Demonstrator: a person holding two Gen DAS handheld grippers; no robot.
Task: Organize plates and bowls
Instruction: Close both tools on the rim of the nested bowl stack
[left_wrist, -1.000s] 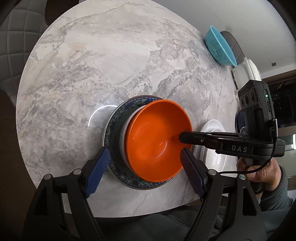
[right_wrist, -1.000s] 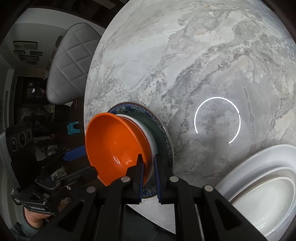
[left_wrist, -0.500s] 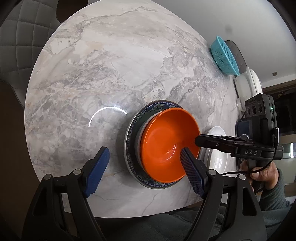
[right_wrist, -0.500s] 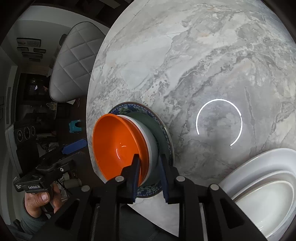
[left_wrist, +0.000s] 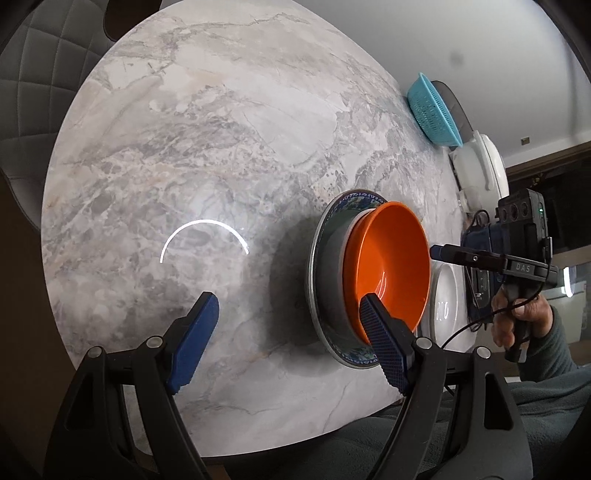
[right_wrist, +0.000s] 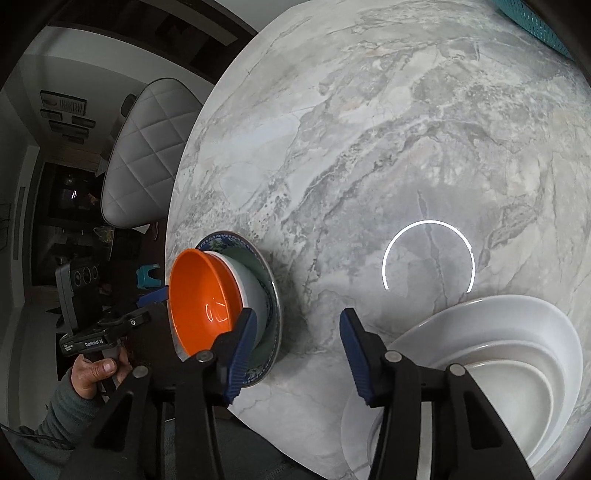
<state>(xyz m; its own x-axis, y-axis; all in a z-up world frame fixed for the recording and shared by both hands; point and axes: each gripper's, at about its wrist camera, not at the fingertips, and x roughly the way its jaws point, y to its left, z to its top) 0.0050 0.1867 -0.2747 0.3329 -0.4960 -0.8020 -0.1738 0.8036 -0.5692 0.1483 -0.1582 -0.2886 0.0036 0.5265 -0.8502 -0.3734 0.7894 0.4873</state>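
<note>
At the far left of the right wrist view, a person's hand (right_wrist: 98, 371) in a grey-green sleeve grips the handle of the left hand-held gripper (left_wrist: 288, 332). In the left wrist view its blue-padded jaws stand wide apart over bare stone, with nothing between them; the right pad overlaps the near rim of the bowl stack in the picture, though contact cannot be told.

The round grey-veined marble counter (left_wrist: 229, 140) fills both views, with a quilted grey leather chair (right_wrist: 144, 155) beyond its left edge. Near the counter's front edge sits a round plate with a blue patterned rim (right_wrist: 271, 284). On it rests a white ceramic bowl (right_wrist: 255, 291), and nested in that is a glossy orange bowl (right_wrist: 205, 295), upright and empty.

Just right of this stack, the right hand-held gripper (right_wrist: 295, 350) has its jaws opening. Only bare counter lies between its blue pads, and the left pad sits just beside the stack's rim, apart from the orange bowl.

Further right, at the counter's near edge, lies a stack of white oval ceramic dishes (right_wrist: 509, 350), nested one inside another. At the far right edge of the counter in the left wrist view stand a turquoise plastic colander basket (left_wrist: 434, 110) and, nearer, a white lidded container (left_wrist: 480, 166).
</note>
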